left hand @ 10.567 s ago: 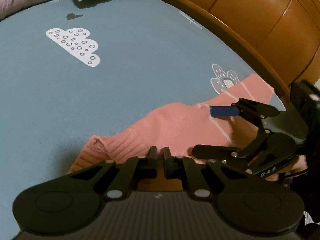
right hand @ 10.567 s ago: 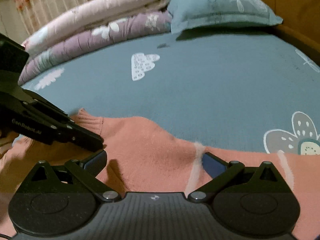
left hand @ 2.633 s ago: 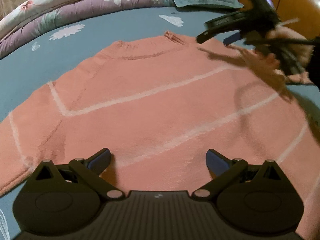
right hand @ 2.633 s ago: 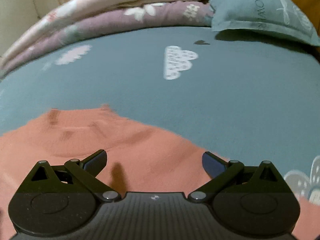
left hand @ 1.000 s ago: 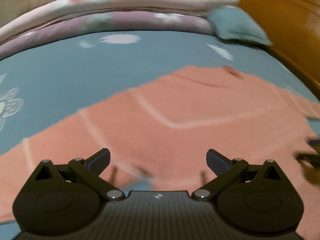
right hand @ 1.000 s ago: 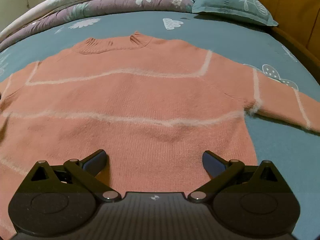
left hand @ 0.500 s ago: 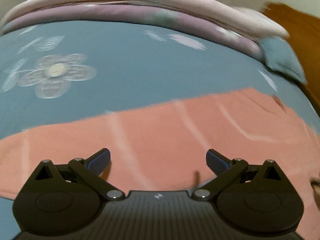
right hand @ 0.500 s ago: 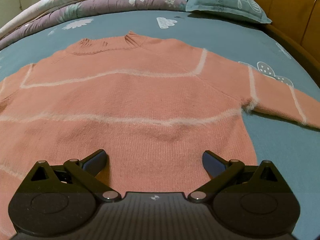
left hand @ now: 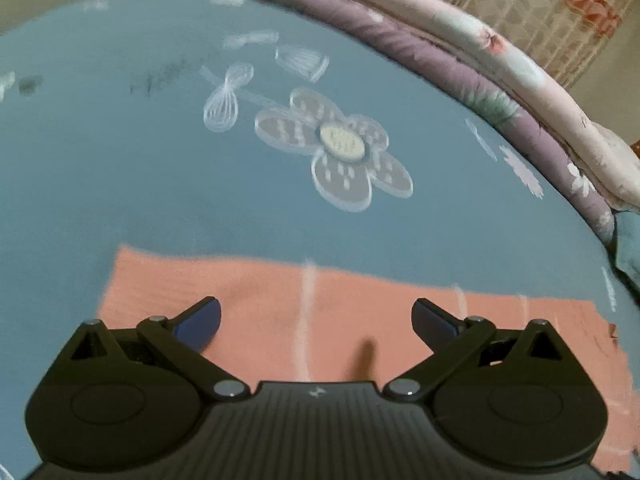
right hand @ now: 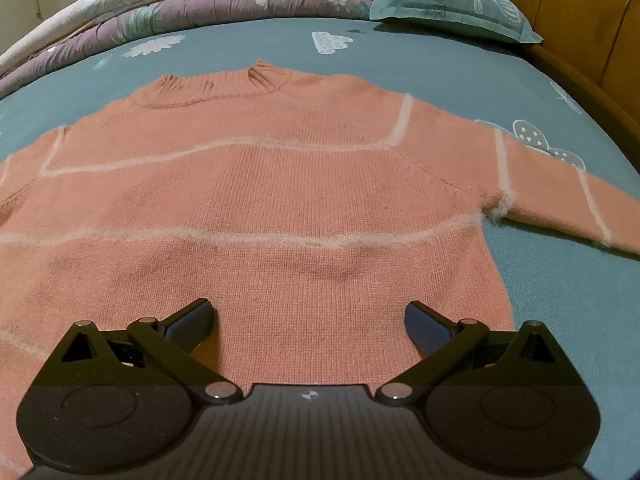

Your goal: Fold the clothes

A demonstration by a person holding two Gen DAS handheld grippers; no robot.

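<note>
Two grippers hover over a salmon-pink sweater (right hand: 280,200) spread flat on a bed, both with jaws spread wide and nothing between them. The right gripper (right hand: 307,318) hangs above the lower part of the sweater's body, its dark blue fingertips (right hand: 192,320) apart over the knit near the hem. The left gripper (left hand: 316,320) is poised over one sleeve (left hand: 280,304), its own blue-tipped fingers (left hand: 200,320) framing a pale stripe that crosses the sleeve between them; whether the tips touch the fabric cannot be told from the slightly blurred left view.

Seen from the right wrist, the sweater lies front up with its ribbed collar (right hand: 224,84) pointing toward the far side of the bed. Thin whitish stripes run across the chest and the belly, and the other sleeve (right hand: 560,196) stretches out to the right, crossed by two narrow pale bands. In the left wrist view the sleeve lies straight across the frame, its squared cuff end at the left.

Under the garment is a blue-grey bedsheet (right hand: 460,68) printed with white clouds and flowers; a large grey-petalled flower print (left hand: 340,148) lies just beyond the sleeve. Rolled quilts (right hand: 180,4) in purple and pale pink line the far edge of the bed, a teal pillow (right hand: 448,0) sits at the far right corner, and a wooden headboard (right hand: 592,28) rises behind it.
</note>
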